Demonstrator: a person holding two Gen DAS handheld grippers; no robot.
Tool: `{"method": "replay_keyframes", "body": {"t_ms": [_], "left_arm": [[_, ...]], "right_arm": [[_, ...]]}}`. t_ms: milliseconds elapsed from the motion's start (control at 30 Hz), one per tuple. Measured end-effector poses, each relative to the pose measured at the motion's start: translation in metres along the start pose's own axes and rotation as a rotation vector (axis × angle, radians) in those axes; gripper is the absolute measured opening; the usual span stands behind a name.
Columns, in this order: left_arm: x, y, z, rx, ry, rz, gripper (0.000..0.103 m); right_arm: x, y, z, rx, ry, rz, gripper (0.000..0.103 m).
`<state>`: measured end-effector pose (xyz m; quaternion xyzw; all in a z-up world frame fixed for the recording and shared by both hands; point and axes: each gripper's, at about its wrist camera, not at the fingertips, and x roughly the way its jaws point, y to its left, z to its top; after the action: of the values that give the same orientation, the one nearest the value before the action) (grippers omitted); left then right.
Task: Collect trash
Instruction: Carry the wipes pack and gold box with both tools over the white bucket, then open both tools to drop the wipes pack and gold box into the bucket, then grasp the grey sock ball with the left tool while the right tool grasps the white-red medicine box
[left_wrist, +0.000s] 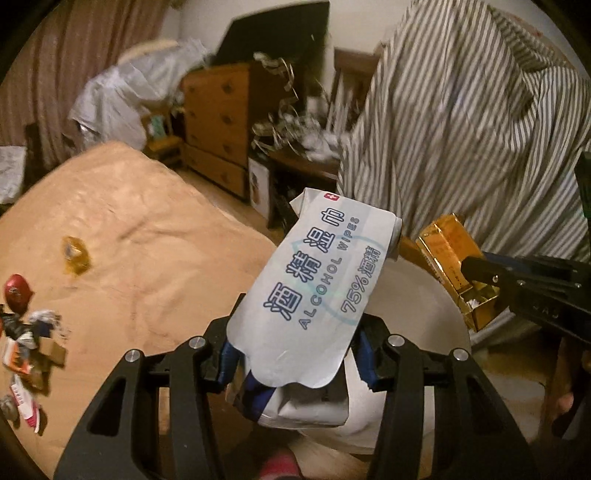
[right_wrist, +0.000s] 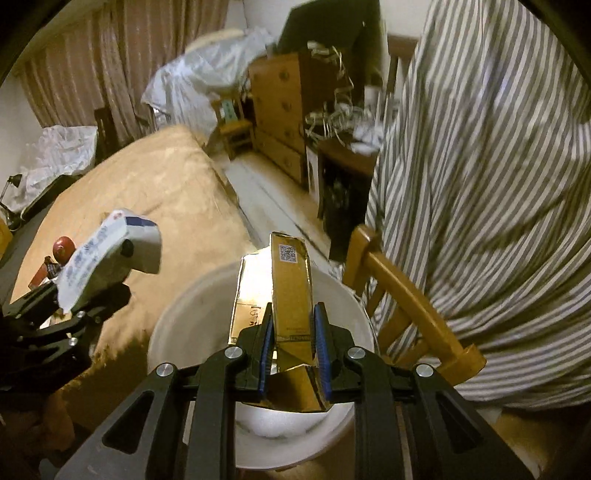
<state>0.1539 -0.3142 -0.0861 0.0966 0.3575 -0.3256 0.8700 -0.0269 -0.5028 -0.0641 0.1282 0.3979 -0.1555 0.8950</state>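
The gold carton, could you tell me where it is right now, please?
The gold carton is clamped in the right gripper, held over the white bin, beside the wooden chair.

The alcohol wipes pack (left_wrist: 314, 288) hides most of the white bucket (left_wrist: 417, 295), and the striped cloth (left_wrist: 461, 122) is motion-blurred, its right side cut off.

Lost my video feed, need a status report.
Left gripper shut on wipes pack. Right gripper shut on gold box. Both over white bin. Nothing blocking.
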Motion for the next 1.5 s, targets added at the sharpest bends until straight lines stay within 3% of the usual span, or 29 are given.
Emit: {"method": "replay_keyframes", "body": {"t_ms": [200,500,533,567,600,633,1233,1433,1500], "left_arm": [[0.03,-0.002,-0.004,0.003,0.061,-0.01,0.049],[0.033,-0.01,0.001,0.01,0.061,-0.009,0.05],[0.033,-0.011,0.001,0.012,0.059,-0.009,0.057],[0.033,-0.011,0.002,0.015,0.054,-0.011,0.063],[0.032,-0.012,0.001,0.016,0.046,-0.008,0.075],[0.031,-0.012,0.001,0.017,0.035,-0.002,0.08],[0.023,0.0,-0.005,0.004,0.025,0.01,0.08],[0.0,0.031,-0.018,-0.027,0.005,0.043,0.08],[-0.009,0.05,-0.027,-0.044,-0.002,0.079,0.08]], "right_arm": [[0.019,0.007,-0.011,0.011,0.048,0.006,0.022],[0.024,0.012,-0.02,0.023,0.05,0.012,0.022],[0.023,0.013,-0.019,0.026,0.047,0.011,0.022],[0.022,0.013,-0.02,0.033,0.042,0.015,0.027],[0.02,0.011,-0.021,0.039,0.038,0.018,0.034],[0.02,0.011,-0.02,0.043,0.033,0.02,0.036],[0.006,0.024,-0.023,0.036,-0.005,0.043,0.036],[-0.014,0.062,-0.019,-0.015,-0.078,0.11,0.045],[-0.017,0.083,-0.019,-0.041,-0.098,0.149,0.052]]}}
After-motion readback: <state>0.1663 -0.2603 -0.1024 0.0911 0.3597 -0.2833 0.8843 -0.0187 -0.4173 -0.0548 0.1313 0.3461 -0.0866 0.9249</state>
